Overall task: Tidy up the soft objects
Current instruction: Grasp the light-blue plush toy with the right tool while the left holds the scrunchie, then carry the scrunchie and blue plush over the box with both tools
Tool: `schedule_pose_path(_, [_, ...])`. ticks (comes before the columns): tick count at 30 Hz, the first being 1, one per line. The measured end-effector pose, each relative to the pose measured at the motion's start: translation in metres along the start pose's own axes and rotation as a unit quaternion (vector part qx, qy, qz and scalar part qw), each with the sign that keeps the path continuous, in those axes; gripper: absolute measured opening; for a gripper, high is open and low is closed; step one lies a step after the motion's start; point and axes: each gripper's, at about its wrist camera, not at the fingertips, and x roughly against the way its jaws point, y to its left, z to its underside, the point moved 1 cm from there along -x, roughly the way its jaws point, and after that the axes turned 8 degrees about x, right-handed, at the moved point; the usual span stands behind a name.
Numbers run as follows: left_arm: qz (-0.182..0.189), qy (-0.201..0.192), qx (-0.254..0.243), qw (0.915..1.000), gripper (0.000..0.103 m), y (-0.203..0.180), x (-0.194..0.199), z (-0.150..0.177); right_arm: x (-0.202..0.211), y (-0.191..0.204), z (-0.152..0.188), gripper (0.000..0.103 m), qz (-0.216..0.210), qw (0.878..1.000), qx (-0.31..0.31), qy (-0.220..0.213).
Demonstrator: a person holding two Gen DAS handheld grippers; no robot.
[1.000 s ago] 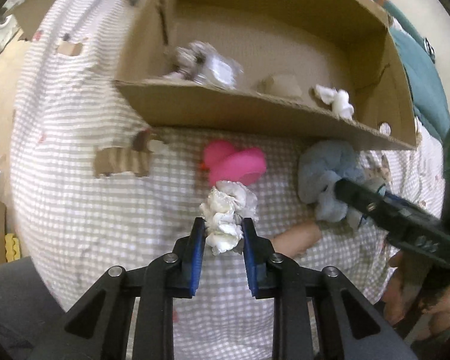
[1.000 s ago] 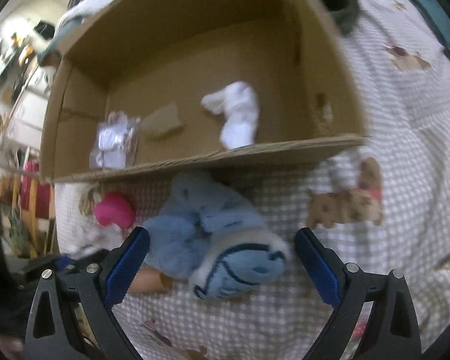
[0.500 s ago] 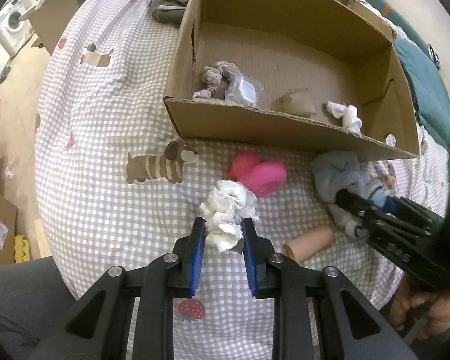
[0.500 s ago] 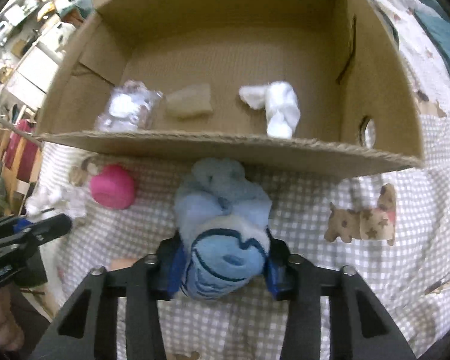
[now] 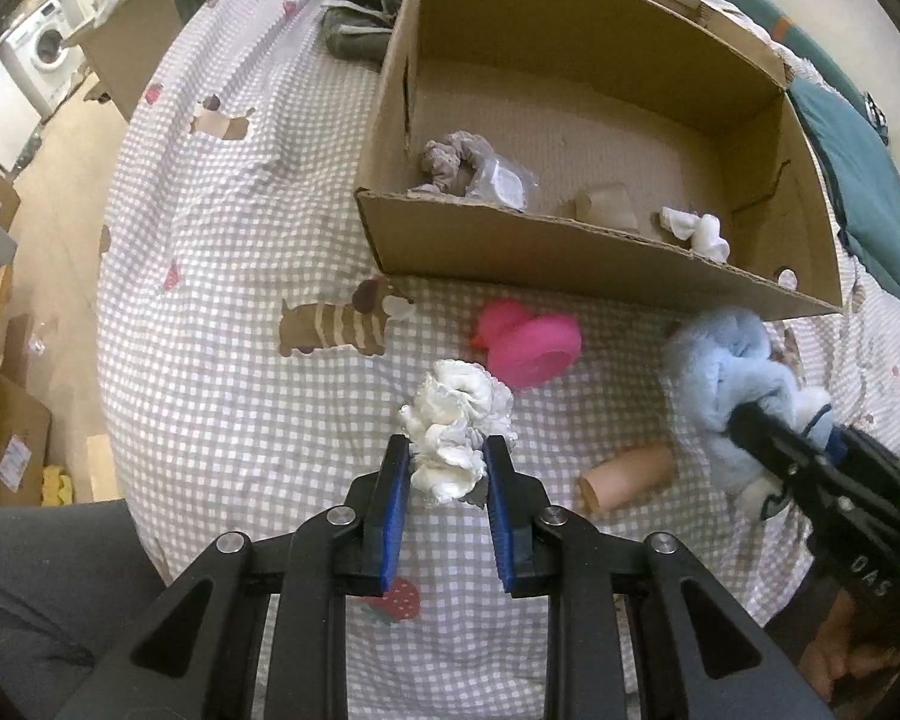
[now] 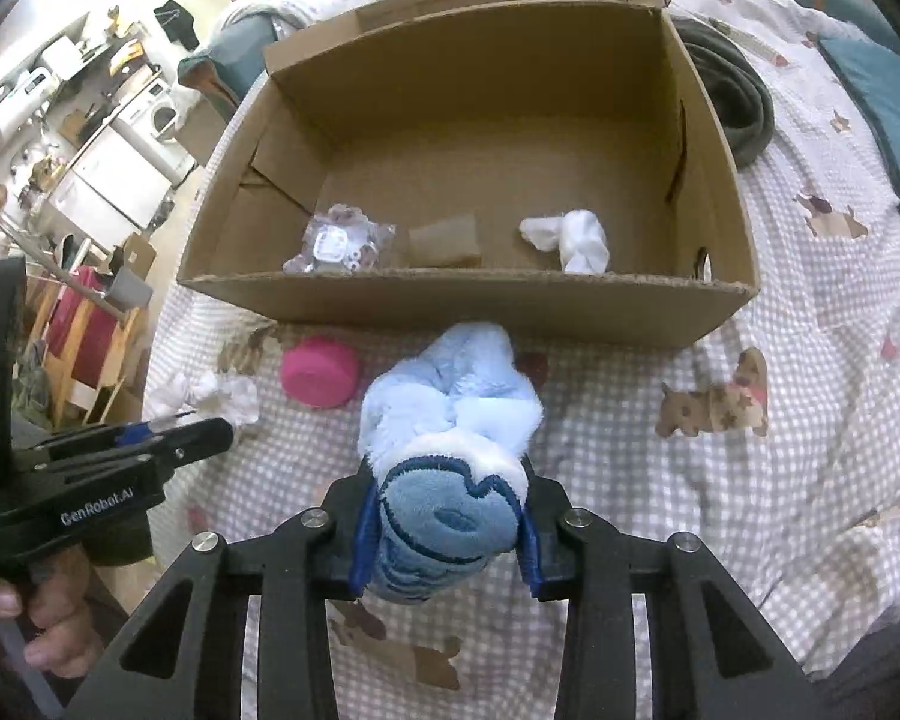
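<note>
My left gripper is shut on a white ruffled scrunchie and holds it above the checked bedsheet, in front of the cardboard box. My right gripper is shut on a fluffy light blue plush toy and holds it just in front of the box's near wall. The right gripper and the plush also show at the right of the left wrist view. The left gripper with the scrunchie shows at the left of the right wrist view.
Inside the box lie a grey scrunchie with a clear packet, a brown piece and a white cloth. A pink rubber duck and a tan tube lie on the sheet. Dark clothing lies behind the box.
My right gripper closed on the blue plush and lifted it. Both grippers rose and pulled back from the box; the left one still holds the white scrunchie.
</note>
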Motion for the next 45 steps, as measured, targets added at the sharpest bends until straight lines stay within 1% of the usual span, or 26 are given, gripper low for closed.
schedule_pose_path(2, [-0.006, -0.004, -0.001, 1.0000, 0.022, 0.002, 0.001, 0.001, 0.001, 0.004, -0.002, 0.039, -0.003, 1.000, 0.002, -0.006])
schedule_pose_path(8, [-0.012, -0.009, 0.005, 0.9999, 0.022, 0.004, 0.000, 0.000, -0.001, 0.009, -0.001, 0.039, -0.006, 1.000, 0.010, -0.003])
schedule_pose_path(12, [-0.007, -0.027, 0.020, 0.9994, 0.022, 0.007, 0.007, -0.002, -0.002, 0.012, -0.002, 0.039, -0.011, 1.000, 0.012, -0.007])
schedule_pose_path(13, [-0.005, -0.037, 0.023, 0.9990, 0.022, 0.006, 0.011, -0.002, -0.003, 0.014, -0.003, 0.039, -0.017, 1.000, 0.013, -0.012])
schedule_pose_path(15, [-0.006, -0.068, 0.021, 0.9975, 0.022, 0.005, 0.023, -0.004, 0.008, 0.018, -0.006, 0.039, -0.044, 0.998, 0.015, -0.042])
schedule_pose_path(17, [-0.011, -0.096, 0.017, 0.9952, 0.022, 0.003, 0.033, -0.005, 0.023, 0.025, -0.010, 0.039, -0.057, 0.995, 0.031, -0.082])
schedule_pose_path(19, [-0.014, -0.118, 0.015, 0.9928, 0.022, 0.002, 0.042, -0.005, 0.035, 0.031, -0.012, 0.039, -0.057, 0.991, 0.043, -0.113])
schedule_pose_path(23, [-0.015, -0.158, 0.013, 0.9873, 0.022, 0.001, 0.058, -0.007, 0.050, 0.029, -0.012, 0.039, -0.039, 0.988, 0.042, -0.147])
schedule_pose_path(26, [-0.016, -0.177, 0.015, 0.9840, 0.022, 0.000, 0.065, -0.010, 0.061, 0.021, -0.013, 0.039, -0.031, 0.984, 0.026, -0.171])
schedule_pose_path(29, [-0.017, -0.186, 0.016, 0.9822, 0.022, 0.000, 0.068, -0.012, 0.075, 0.012, -0.016, 0.039, -0.016, 0.980, 0.007, -0.197])
schedule_pose_path(32, [-0.015, -0.190, 0.014, 0.9815, 0.022, 0.000, 0.072, -0.013, 0.090, 0.003, -0.019, 0.039, -0.011, 0.975, -0.011, -0.221])
schedule_pose_path(34, [-0.011, -0.193, 0.012, 0.9811, 0.022, -0.001, 0.077, -0.018, 0.095, -0.004, -0.025, 0.039, -0.010, 0.974, -0.018, -0.225])
schedule_pose_path(35, [-0.002, -0.198, 0.018, 0.9799, 0.022, 0.000, 0.083, -0.021, 0.096, -0.007, -0.028, 0.040, -0.007, 0.974, -0.022, -0.224])
schedule_pose_path(37, [0.015, -0.207, 0.029, 0.9777, 0.022, 0.001, 0.091, -0.026, 0.094, -0.014, -0.037, 0.040, -0.021, 0.976, -0.030, -0.216])
schedule_pose_path(40, [0.018, -0.216, 0.027, 0.9759, 0.022, -0.004, 0.099, -0.035, 0.094, -0.022, -0.045, 0.040, -0.023, 0.976, -0.038, -0.213])
schedule_pose_path(45, [0.031, -0.214, 0.025, 0.9760, 0.022, -0.013, 0.105, -0.061, 0.092, -0.026, -0.063, 0.040, -0.019, 0.977, -0.027, -0.211])
